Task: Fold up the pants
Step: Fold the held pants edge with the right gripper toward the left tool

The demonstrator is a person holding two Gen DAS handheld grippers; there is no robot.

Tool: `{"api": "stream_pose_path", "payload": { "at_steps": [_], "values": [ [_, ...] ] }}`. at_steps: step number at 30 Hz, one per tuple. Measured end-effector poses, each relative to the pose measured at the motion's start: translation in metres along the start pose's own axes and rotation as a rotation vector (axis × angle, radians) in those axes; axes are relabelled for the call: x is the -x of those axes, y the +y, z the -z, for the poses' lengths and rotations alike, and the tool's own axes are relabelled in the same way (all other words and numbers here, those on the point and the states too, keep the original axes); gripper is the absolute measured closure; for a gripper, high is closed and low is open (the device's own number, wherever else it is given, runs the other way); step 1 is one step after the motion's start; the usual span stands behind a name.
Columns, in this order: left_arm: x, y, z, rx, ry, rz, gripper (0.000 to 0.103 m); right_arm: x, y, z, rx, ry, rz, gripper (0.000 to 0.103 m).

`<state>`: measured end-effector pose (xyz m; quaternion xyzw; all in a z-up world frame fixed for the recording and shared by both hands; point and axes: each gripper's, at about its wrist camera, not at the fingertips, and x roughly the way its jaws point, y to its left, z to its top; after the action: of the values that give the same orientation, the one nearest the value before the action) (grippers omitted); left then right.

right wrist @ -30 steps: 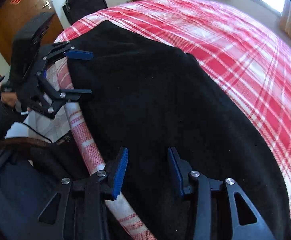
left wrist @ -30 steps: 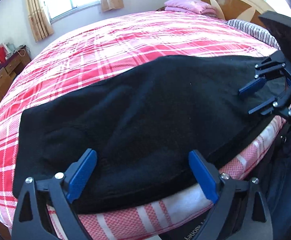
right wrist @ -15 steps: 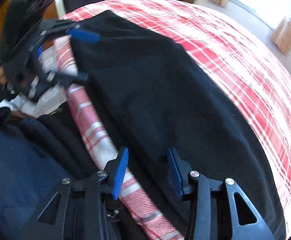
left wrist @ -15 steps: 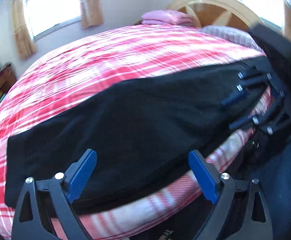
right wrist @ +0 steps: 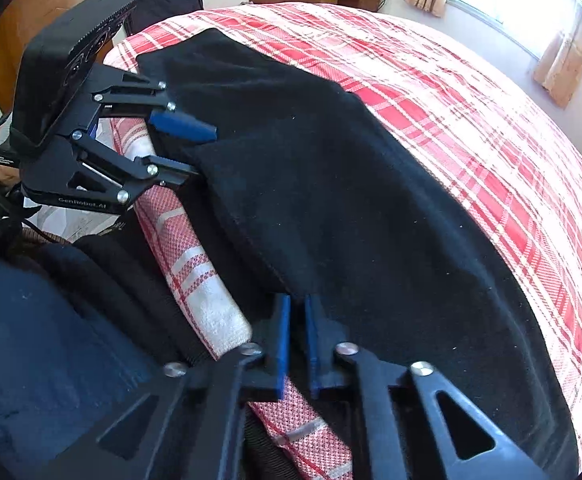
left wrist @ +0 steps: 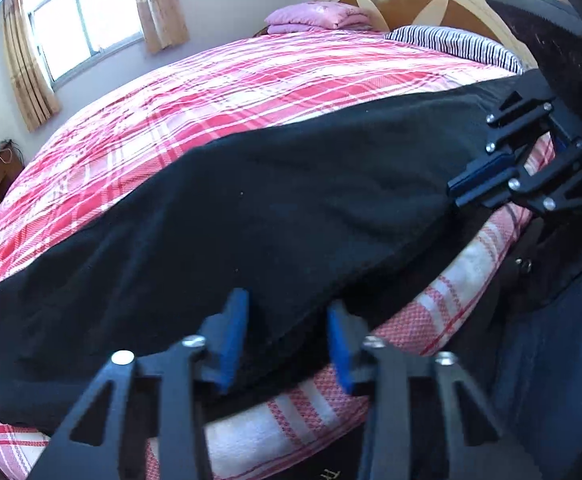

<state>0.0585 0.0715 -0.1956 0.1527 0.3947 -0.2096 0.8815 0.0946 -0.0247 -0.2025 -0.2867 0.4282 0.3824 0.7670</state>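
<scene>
The black pants (left wrist: 275,208) lie stretched across the near side of the bed (left wrist: 251,80), running from lower left to upper right of the left wrist frame, their near edge along the mattress rim.

The right gripper (right wrist: 297,340) at bottom centre of its frame has its jaws together on that edge, pinching a fold of cloth. The left gripper (left wrist: 287,340), bottom centre of its own view, is closing with a bunch of the fabric between its blue pads (left wrist: 233,340); they have not visibly pinched it (the gap is plain).

The risk, as I judge it: the right pinch looks thin and may catch only the top layer. Lifting early, before the left grip has bitten, would drag one end and skew the fold.
</scene>
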Motion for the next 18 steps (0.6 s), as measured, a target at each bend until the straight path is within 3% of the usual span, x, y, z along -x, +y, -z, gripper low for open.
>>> {"api": "stream_pose_path", "payload": {
  "at_steps": [3,8,11,15,16,18],
  "values": [
    [0.005,0.004,0.001,0.008,0.010,0.045,0.087,0.009,0.001,-0.002,-0.013,-0.013,-0.024,0.099],
    [0.011,0.005,0.005,-0.013,0.035,0.113,0.087,0.012,0.004,-0.001,-0.007,-0.001,-0.063,0.099],
    [0.006,0.003,0.009,-0.038,0.053,0.115,0.087,-0.004,0.000,0.003,-0.027,0.055,-0.070,0.099],
    [0.011,-0.004,0.008,-0.084,0.060,0.098,0.086,-0.009,-0.009,0.003,-0.067,0.062,-0.112,0.098],
    [0.014,-0.005,0.007,-0.101,0.053,0.096,0.084,-0.007,-0.010,0.003,-0.073,0.058,-0.116,0.095],
    [0.020,-0.007,0.007,-0.120,0.039,0.105,0.075,-0.001,-0.011,0.005,-0.076,0.049,-0.104,0.079]
  ]
}}
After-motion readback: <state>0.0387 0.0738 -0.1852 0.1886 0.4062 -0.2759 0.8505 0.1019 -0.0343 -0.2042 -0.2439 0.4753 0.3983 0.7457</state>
